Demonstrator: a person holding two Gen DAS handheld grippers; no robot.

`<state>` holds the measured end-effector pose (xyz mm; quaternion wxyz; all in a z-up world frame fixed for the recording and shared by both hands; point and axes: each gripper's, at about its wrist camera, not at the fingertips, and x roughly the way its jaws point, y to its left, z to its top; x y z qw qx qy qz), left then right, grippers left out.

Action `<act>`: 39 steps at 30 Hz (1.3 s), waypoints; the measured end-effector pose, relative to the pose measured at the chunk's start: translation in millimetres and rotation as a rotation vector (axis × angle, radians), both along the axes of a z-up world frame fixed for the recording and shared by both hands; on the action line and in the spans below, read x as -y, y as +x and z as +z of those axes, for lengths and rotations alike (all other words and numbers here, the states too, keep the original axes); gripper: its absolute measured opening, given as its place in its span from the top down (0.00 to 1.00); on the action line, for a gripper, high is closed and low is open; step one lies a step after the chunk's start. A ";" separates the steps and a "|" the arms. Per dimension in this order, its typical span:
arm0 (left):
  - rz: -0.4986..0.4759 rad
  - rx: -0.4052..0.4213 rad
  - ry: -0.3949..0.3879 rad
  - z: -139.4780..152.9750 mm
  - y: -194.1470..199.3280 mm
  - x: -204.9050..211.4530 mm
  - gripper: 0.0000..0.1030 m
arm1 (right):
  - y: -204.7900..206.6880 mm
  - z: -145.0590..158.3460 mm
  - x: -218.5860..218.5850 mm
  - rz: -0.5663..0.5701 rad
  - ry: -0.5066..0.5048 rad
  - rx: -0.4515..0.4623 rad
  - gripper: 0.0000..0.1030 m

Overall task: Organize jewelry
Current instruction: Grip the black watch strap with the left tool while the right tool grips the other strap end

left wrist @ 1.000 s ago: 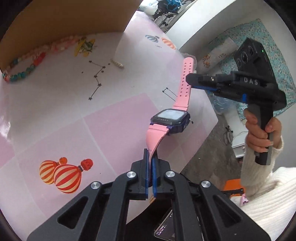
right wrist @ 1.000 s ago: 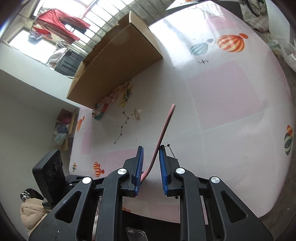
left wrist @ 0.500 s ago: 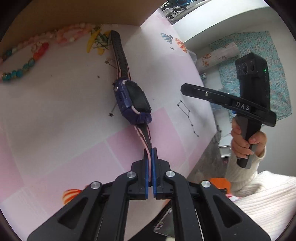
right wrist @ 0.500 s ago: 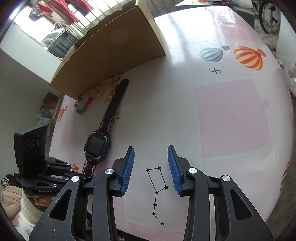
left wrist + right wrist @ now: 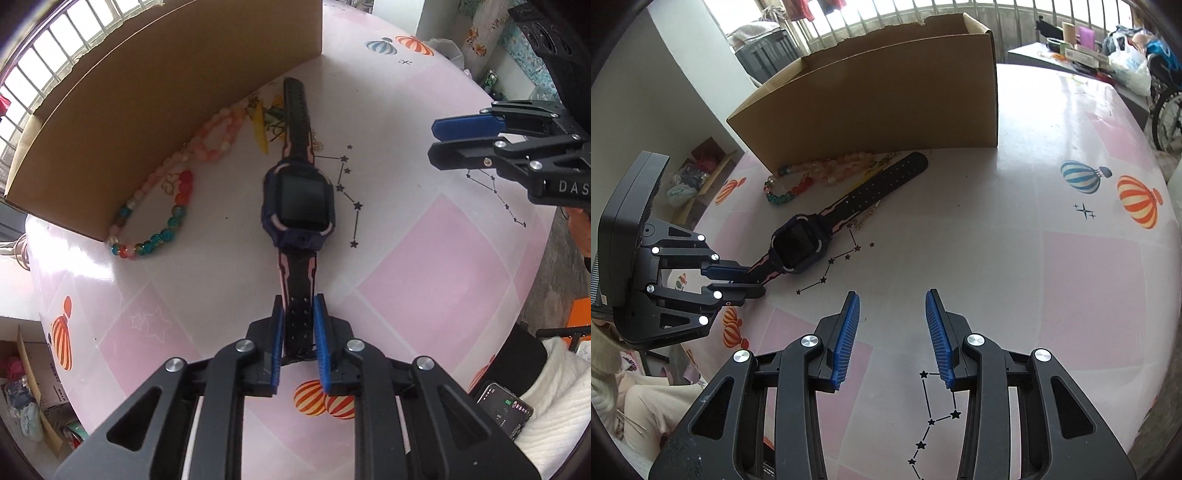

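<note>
A dark purple smartwatch [image 5: 299,199] with a black and pink strap lies flat and face up on the table, its far strap end near the cardboard box. My left gripper [image 5: 298,306] points steeply down over the near strap end. Its jaws are opening and the strap lies between the blue pads, which no longer press on it. In the right wrist view the watch [image 5: 799,245] sits at centre left with the left gripper [image 5: 746,282] at its strap. My right gripper [image 5: 892,299] hangs open and empty over bare table, to the right of the watch.
A multicoloured bead bracelet [image 5: 162,225] and a pink bead string [image 5: 218,136] lie against the open cardboard box [image 5: 147,110]. A thin gold chain [image 5: 868,218] lies under the far strap. The round table [image 5: 443,258] has a pink balloon-print cover. A phone [image 5: 504,402] rests on the person's lap.
The watch, first held up between both grippers, has been turned over and laid flat face up. The right gripper let go and drew away right. The left jaws have parted off the strap.
</note>
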<state>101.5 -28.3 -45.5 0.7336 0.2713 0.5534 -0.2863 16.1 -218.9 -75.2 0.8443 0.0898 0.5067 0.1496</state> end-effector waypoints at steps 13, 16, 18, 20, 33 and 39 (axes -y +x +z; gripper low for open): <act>-0.022 0.107 -0.102 11.9 -9.9 -13.7 0.52 | 9.6 10.7 -1.8 -0.004 0.077 0.031 0.64; 0.010 0.113 -0.149 12.1 -1.3 -25.1 0.51 | 13.3 12.8 -8.2 0.010 0.078 0.043 0.63; 0.033 0.109 -0.169 11.3 7.8 -14.5 0.51 | 17.1 12.4 -11.5 0.010 0.085 0.043 0.63; 0.040 0.093 -0.192 6.8 11.9 -13.2 0.51 | 21.1 12.4 -13.2 0.007 0.099 0.038 0.63; 0.105 0.112 -0.346 20.5 6.9 -15.6 0.59 | 32.1 0.9 -14.3 0.004 0.327 -0.042 0.54; 0.138 0.026 -0.461 25.0 3.0 -23.4 0.59 | 46.9 -34.6 -7.8 -0.059 0.648 -0.180 0.54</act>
